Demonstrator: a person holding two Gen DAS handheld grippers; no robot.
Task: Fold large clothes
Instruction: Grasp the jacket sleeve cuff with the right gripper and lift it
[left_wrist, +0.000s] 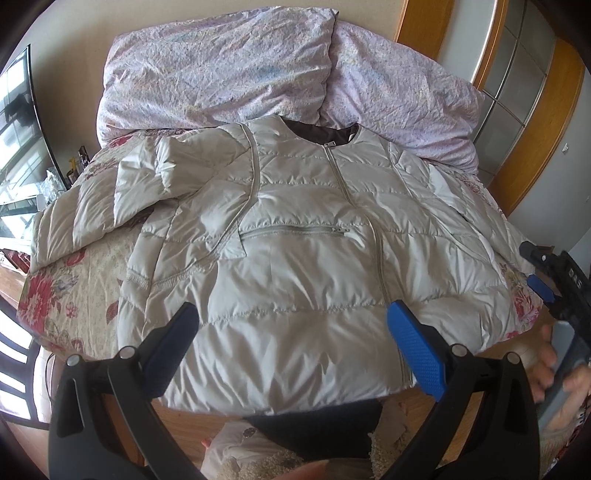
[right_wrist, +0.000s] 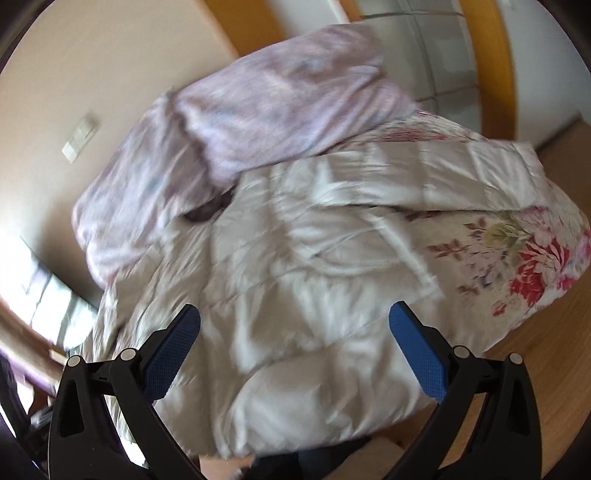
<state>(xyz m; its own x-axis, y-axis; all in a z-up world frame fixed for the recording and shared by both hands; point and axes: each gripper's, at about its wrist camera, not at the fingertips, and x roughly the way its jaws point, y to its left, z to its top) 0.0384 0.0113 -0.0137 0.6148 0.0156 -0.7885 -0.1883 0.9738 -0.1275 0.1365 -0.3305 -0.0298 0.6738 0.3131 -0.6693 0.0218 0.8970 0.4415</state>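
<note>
A pale grey quilted jacket lies front up and zipped on a floral bedspread, collar away from me, its left sleeve folded in near the shoulder. My left gripper is open and empty, hovering above the jacket's hem. The right gripper shows at the right edge of the left wrist view, beside the jacket's right side. In the blurred right wrist view the jacket fills the middle, and my right gripper is open and empty above it.
A crumpled lilac duvet is piled at the head of the bed, touching the collar. Wooden door frames stand at the right, a window at the left. The bed's wooden edge runs below the hem.
</note>
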